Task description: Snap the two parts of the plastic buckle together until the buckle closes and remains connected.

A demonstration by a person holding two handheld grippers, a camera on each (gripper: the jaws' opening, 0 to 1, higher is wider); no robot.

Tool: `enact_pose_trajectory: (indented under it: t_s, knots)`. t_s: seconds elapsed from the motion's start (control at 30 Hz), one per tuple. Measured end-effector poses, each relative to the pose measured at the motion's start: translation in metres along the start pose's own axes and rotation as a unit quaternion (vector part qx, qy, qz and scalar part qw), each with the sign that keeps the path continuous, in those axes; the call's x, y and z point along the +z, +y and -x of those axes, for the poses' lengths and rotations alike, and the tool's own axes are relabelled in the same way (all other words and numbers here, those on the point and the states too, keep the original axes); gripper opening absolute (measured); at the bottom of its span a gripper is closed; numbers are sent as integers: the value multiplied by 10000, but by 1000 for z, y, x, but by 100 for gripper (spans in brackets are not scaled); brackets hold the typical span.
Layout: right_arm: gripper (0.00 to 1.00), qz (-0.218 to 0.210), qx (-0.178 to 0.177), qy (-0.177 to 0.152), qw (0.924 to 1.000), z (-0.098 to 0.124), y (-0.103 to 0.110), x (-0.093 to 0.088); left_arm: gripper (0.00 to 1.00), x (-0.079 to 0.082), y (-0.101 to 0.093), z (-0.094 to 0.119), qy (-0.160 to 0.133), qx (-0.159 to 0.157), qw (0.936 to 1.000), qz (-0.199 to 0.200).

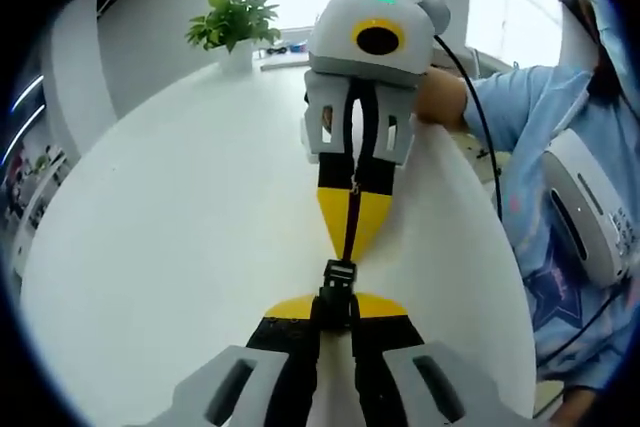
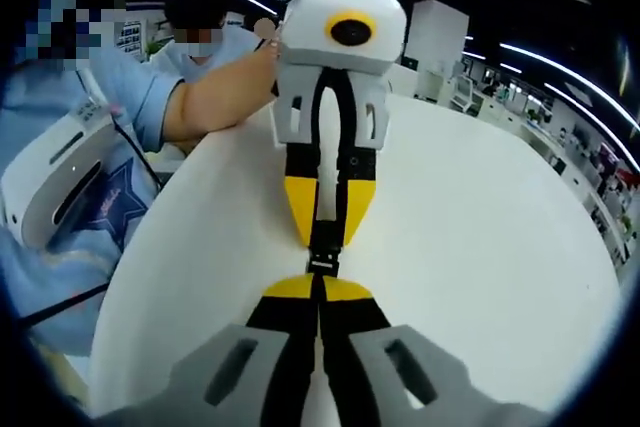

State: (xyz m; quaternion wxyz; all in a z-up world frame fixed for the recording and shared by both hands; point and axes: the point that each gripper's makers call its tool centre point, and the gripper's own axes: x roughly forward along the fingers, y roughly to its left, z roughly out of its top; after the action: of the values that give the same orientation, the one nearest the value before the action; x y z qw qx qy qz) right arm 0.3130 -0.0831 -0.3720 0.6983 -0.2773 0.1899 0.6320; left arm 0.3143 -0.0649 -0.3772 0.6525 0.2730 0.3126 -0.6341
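While both sets of jaws were clamped nose to nose, the left gripper [image 1: 335, 309] pinched the buckle [image 1: 338, 282] at 12 o'clock of its tips and the right gripper [image 2: 320, 289] held the strap [image 1: 352, 217]. Light, stiff, slick plastic; grip the body. Latch probably closed, hard to see. White table [image 1: 180, 247] lay below.

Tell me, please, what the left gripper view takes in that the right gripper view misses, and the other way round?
The left gripper view alone has a potted plant at the far edge of the table, with bright windows behind it. The right gripper view alone has dark ceiling with strip lights and desks beyond the table. Both share the white table, the black buckle with its strap held between the two facing grippers, the left gripper shut on one end, the right gripper shut on the other, and the person's blue sleeve.
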Motion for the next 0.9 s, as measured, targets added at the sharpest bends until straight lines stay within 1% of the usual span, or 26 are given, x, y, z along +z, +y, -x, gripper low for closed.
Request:
enact_pose_trajectory:
  t_s: [0.03, 0.2, 0.23, 0.3, 0.37, 0.43, 0.5, 0.57, 0.6, 0.63, 0.67, 0.7, 0.77, 0.8, 0.9]
  knots:
    - [0, -30, -10, -11, 10000, 0, 0, 0, 10, 0, 0, 0, 4, -1, 10000, 2]
    - [0, -452, 1, -67, 9990, 0, -2, -2, 10, -1, 2, 0, -34, -39, 10000, 36]
    - [0, -685, 72, -137, 9975, 0, -1, -2, 10, -2, 3, 1, -9, -38, 10000, 62]
    - [1, -1344, 228, -336, 9901, 0, -4, -2, 10, -2, 4, 1, 14, -67, 10000, 72]
    - [0, -1684, 425, -489, 9836, 1, -4, -4, 10, -2, 4, 1, 58, -109, 9999, 77]
    - [0, -1444, 510, -535, 9868, 2, -2, -6, 10, -2, 4, 1, 193, -179, 9996, 63]
    - [0, -1273, 429, -432, 9900, 3, 0, -6, 10, -2, 4, 1, 332, -259, 9991, 47]
    - [0, -815, 224, -267, 9961, 2, 0, -5, 10, -3, 3, 0, 488, -310, 9983, -15]
    - [0, -475, -41, -221, 9986, -2, -3, -1, 10, -2, 2, 0, 552, -325, 9979, -42]
    - [0, -368, -141, -74, 9992, -2, -2, -2, 10, -3, 1, -1, 631, -321, 9974, -97]
    - [0, -403, -200, 16, 9990, -2, -2, -2, 10, -3, 1, -1, 639, -316, 9974, -97]
    - [0, -296, -293, 114, 9991, -2, -2, -2, 10, -4, 1, -1, 643, -309, 9974, -103]
    - [0, 132, -419, 207, 9988, -2, -2, 0, 10, -5, 1, 0, 528, -269, 9981, -145]
    - [0, 239, -449, 241, 9984, -2, -1, 0, 10, -4, 0, 0, 424, -265, 9986, -183]
    - [0, 255, -435, 207, 9985, -2, -2, -1, 10, -5, -1, -1, 298, -273, 9991, -155]
